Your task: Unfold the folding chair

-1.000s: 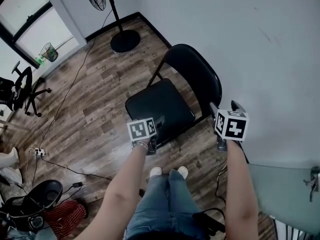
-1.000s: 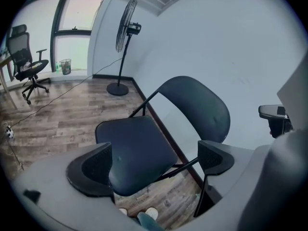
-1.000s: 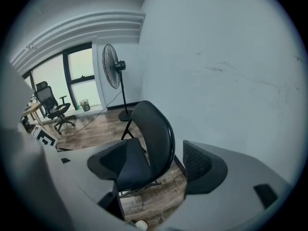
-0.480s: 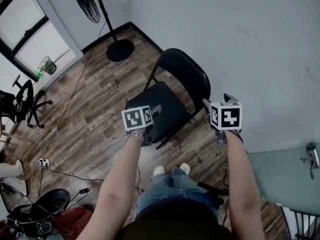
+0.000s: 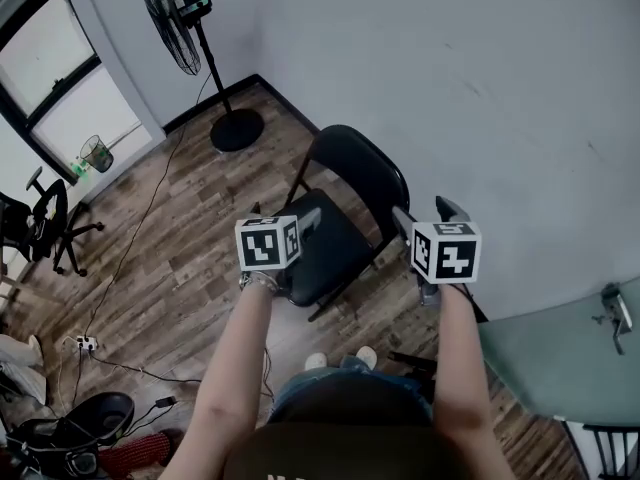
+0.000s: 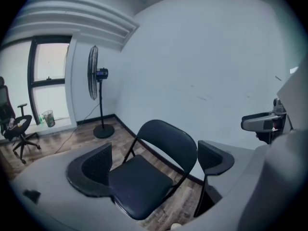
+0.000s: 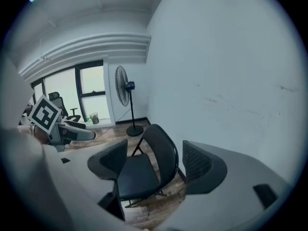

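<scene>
beside the wall (image 5: 480, 88), on the wood floor (image 5: 170, 238), the chair (image 5: 335, 230) stands open: seat down and level, back upright, legs spread under it. over the last second the head view has pulled up and back, so the chair looks smaller and lies further below the arms than it did, and more of the fan (image 5: 168, 20) shows at top left. both hands have lifted with it. the left hand-held gripper (image 5: 304, 226), which was low by the seat's front edge, now hangs above that edge and clear of it. its own view shows the jaws wide apart with nothing between the pads, only the chair well beyond them. the right hand-held gripper (image 5: 424, 214), which was near the side of the back, is likewise raised and off the chair, jaws wide and empty in its own view. the chair itself looks unmoved on the floor across these pictures. i judge from this that the unfolding is done and the person is straightening up and drawing away. at most, a check that the seat is pressed fully down remains.
</scene>
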Tool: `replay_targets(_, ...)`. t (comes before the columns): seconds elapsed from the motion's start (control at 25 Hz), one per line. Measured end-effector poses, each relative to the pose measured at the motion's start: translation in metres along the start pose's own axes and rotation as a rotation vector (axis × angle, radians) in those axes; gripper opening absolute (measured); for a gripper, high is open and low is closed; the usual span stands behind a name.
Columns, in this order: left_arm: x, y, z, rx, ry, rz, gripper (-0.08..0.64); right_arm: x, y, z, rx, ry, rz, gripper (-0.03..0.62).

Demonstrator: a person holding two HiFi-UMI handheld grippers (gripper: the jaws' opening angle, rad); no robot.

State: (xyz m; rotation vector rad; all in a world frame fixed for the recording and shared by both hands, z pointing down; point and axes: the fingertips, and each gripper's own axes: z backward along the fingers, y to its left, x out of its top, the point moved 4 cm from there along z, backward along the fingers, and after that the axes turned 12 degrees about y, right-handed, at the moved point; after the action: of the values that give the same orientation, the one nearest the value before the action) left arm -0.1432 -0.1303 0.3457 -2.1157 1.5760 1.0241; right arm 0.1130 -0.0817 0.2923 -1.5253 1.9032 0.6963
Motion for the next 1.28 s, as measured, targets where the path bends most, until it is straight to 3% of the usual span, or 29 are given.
replay_targets(0.16,0.023,-0.02,0.025,0.042,-0.089,-0.158,0.527,0.017,0.001,0.028,-0.029,-0.131,0.007,0.344)
replay_targets(0.36,0.055,-0.039,0.071,0.063,-0.313,-0.299,0.525,0.033,-0.002,0.07,-0.025,-0.317,-0.006,0.327)
replay_targets(0.48,0.074,-0.053,0.104,0.038,-0.47,-0.381,0.525,0.04,-0.001,0.097,-0.034,-0.405,-0.002,0.259)
replay_targets(0.6,0.086,-0.069,0.131,-0.053,-0.588,-0.416,0.522,0.048,0.0,0.121,-0.055,-0.493,0.024,0.177)
replay_targets(0.68,0.091,-0.075,0.145,-0.07,-0.634,-0.433,0.451,0.052,0.003,0.136,-0.083,-0.55,0.063,0.13)
replay_targets(0.84,0.099,-0.082,0.165,-0.031,-0.704,-0.47,0.181,0.059,0.003,0.159,-0.145,-0.632,0.112,0.005)
replay_targets(0.88,0.099,-0.084,0.168,-0.019,-0.71,-0.478,0.05,0.059,0.002,0.163,-0.149,-0.639,0.116,0.0)
replay_targets(0.92,0.099,-0.085,0.168,-0.009,-0.704,-0.491,0.0,0.059,0.001,0.166,-0.149,-0.644,0.118,0.0)
replay_targets(1.08,0.099,-0.093,0.165,0.041,-0.681,-0.571,0.0,0.059,-0.003,0.173,-0.159,-0.664,0.131,0.0)
replay_targets(1.28,0.105,-0.091,0.171,0.13,-0.733,-0.576,0.0,0.06,-0.008,0.178,-0.2,-0.678,0.15,0.0)
